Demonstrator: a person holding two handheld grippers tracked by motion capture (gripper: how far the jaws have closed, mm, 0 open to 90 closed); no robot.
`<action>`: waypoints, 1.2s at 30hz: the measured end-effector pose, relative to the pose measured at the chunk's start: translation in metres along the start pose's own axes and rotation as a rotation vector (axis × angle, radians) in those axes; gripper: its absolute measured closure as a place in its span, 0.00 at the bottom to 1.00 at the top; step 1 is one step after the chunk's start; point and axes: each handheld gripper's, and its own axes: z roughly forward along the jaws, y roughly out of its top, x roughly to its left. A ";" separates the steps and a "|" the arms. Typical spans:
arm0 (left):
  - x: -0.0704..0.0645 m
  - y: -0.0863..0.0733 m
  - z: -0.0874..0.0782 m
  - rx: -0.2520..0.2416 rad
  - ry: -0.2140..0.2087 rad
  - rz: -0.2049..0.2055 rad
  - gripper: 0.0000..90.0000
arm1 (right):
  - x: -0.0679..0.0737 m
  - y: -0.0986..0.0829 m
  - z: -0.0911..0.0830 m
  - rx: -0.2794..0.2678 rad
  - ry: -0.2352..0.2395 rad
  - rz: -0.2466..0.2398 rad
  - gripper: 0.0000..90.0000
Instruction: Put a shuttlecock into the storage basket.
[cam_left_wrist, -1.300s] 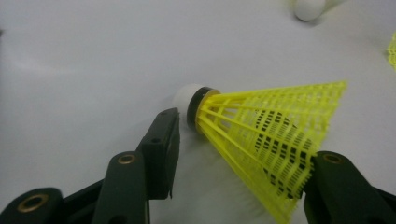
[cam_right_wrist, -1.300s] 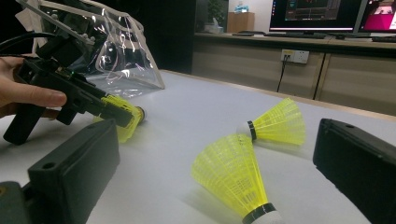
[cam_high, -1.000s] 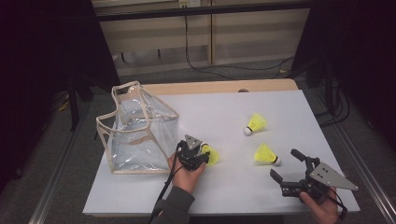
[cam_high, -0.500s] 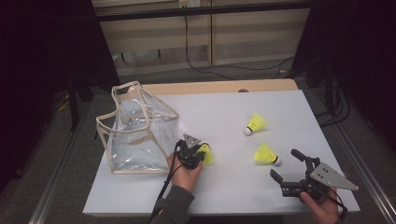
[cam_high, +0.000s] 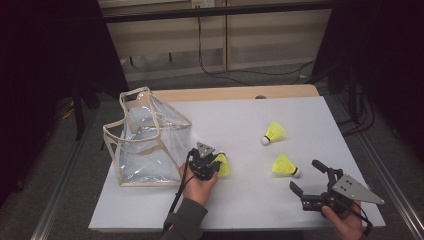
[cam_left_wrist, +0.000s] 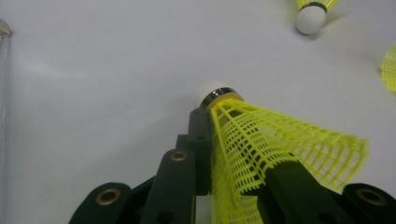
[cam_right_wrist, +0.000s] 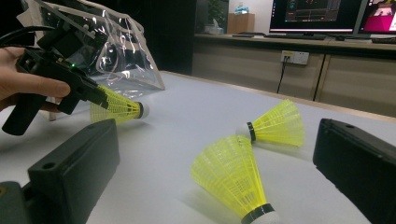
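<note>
Left hand-held gripper clamps shuttlecock skirt, seen close-up; right hand-held gripper open in high view

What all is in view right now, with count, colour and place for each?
Shuttlecocks: three, yellow with white tips; one in the left gripper's jaws beside the bag, two loose on the table's right half, far one and near one.
Bag: one, clear plastic with beige trim, standing open on the table's left side.
Table: one, white top with a wooden far edge.
Monitors: two, lit, on a counter in the background of the right gripper view.
Left gripper: black, shut on a shuttlecock by its skirt, held in the left hand.
Right gripper: black with a grey plate, open, at the table's near right corner.
</note>
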 end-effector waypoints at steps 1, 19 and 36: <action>0.000 0.002 -0.001 0.003 -0.008 -0.004 0.90 | 0.000 0.000 0.000 -0.002 -0.001 -0.001 0.00; -0.004 0.027 -0.005 0.009 -0.061 -0.034 0.90 | -0.001 0.000 -0.001 -0.001 -0.001 0.004 0.00; 0.003 0.058 -0.017 0.013 -0.062 -0.056 0.90 | -0.002 -0.001 -0.001 0.001 -0.007 0.006 0.00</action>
